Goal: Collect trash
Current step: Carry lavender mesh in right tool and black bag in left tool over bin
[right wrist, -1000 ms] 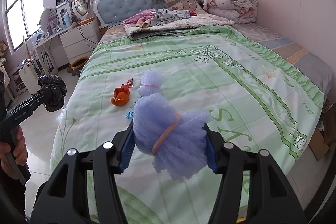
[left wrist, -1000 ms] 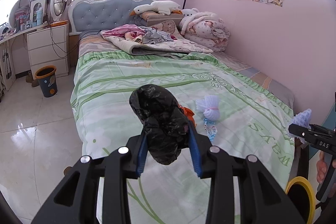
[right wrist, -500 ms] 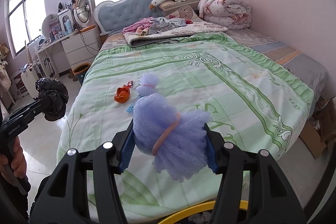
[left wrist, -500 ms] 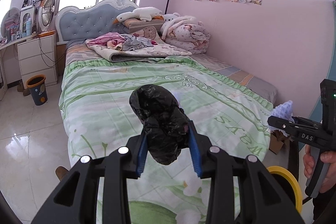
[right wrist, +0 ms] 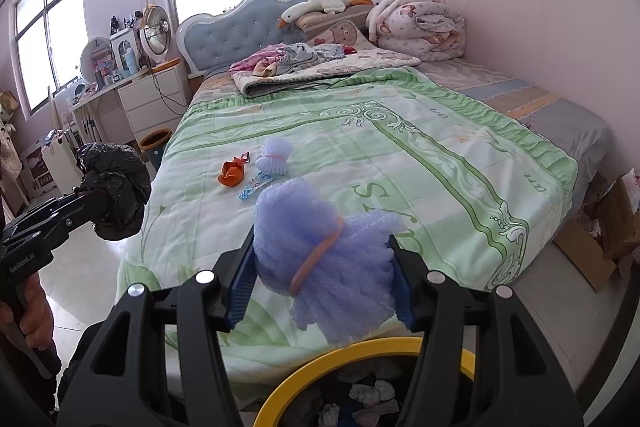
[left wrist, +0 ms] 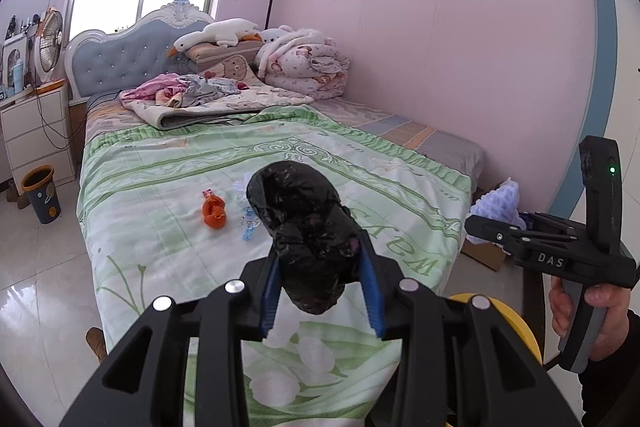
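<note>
My left gripper (left wrist: 320, 295) is shut on a crumpled black plastic bag (left wrist: 308, 231), held above the foot of the bed; it also shows in the right wrist view (right wrist: 114, 193). My right gripper (right wrist: 322, 291) is shut on a lilac foam net wad (right wrist: 324, 255) tied with an orange band, just above a yellow-rimmed trash bin (right wrist: 360, 355) holding paper scraps. The bin's rim also shows in the left wrist view (left wrist: 508, 315). On the green bedspread (right wrist: 400, 155) lie an orange peel-like scrap (right wrist: 231, 173), a second lilac foam wad (right wrist: 275, 157) and a blue wrapper (right wrist: 254, 187).
Folded blankets, clothes and a plush goose (right wrist: 324, 1) lie at the head of the bed. A small bin (left wrist: 40, 193) stands on the floor by the white drawers (left wrist: 36, 135). Cardboard boxes (right wrist: 600, 239) sit on the floor at the bed's right.
Both grippers have drawn back from the bed toward its foot with their loads. The yellow-rimmed bin has come into view beneath my right gripper.
</note>
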Motion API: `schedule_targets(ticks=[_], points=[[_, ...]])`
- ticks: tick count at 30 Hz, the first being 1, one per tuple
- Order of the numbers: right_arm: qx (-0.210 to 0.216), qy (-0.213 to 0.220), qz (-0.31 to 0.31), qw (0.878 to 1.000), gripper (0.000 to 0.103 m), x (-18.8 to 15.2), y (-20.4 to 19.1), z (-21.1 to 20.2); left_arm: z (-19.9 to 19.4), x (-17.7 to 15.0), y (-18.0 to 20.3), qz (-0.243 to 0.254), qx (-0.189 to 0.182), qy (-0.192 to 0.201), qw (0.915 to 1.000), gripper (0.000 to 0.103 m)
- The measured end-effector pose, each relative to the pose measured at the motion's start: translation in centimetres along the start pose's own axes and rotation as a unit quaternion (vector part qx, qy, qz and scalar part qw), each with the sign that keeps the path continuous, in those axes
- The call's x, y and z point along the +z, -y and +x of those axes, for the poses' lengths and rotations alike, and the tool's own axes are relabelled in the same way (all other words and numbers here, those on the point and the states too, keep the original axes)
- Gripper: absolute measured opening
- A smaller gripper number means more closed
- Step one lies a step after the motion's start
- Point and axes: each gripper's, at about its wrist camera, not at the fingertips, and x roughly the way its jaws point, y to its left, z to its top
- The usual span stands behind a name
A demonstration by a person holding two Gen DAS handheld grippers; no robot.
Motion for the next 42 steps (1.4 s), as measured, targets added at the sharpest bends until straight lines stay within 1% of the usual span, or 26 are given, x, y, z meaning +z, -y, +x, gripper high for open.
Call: schedule_targets(ticks=[7, 10, 15, 20, 23, 26, 34, 37, 42], points=[[-0.005, 0.002, 0.015, 1.000, 0.055, -1.3, 1.6, -2.2, -0.6, -0.3, 2.8, 0.028, -0.014, -0.004, 0.9995, 0.033], [-0.006, 0.000, 0.020, 1.000, 0.055, -2.0, 2.3, -2.8, -0.1, -0.7, 4.1, 0.044, -0.019, -0.013, 0.9988, 0.033], [-0.006, -0.006, 0.031, 0.999, 0.055, -3.2, 3.5, -3.7, 1.2, -1.4, 5.8, 0.044, -0.053, -0.045, 0.9966, 0.033], [-0.007, -0.015, 0.043, 0.999, 0.055, -4.6, 4.7, -4.6, 2.8, -2.6, 7.2, 0.058, -0.064, -0.074, 0.9935, 0.033], [-0.008, -0.021, 0.049, 0.999, 0.055, -5.5, 5.4, -5.0, 4.0, -3.4, 7.9, 0.055, -0.080, -0.104, 0.9899, 0.033], [-0.007, -0.026, 0.057, 0.998, 0.055, -6.4, 6.0, -5.3, 4.8, -4.2, 8.6, 0.057, -0.091, -0.124, 0.9865, 0.033], [-0.001, -0.040, 0.076, 0.996, 0.056, -8.6, 7.8, -5.7, 6.4, -6.0, 10.8, 0.065, -0.106, -0.160, 0.9792, 0.033], [-0.002, -0.043, 0.085, 0.995, 0.056, -9.1, 8.5, -5.7, 6.8, -6.5, 11.6, 0.070, -0.112, -0.168, 0.9769, 0.033], [0.003, -0.048, 0.105, 0.993, 0.057, -9.6, 9.6, -5.6, 7.4, -7.2, 12.3, 0.064, -0.125, -0.182, 0.9733, 0.033]])
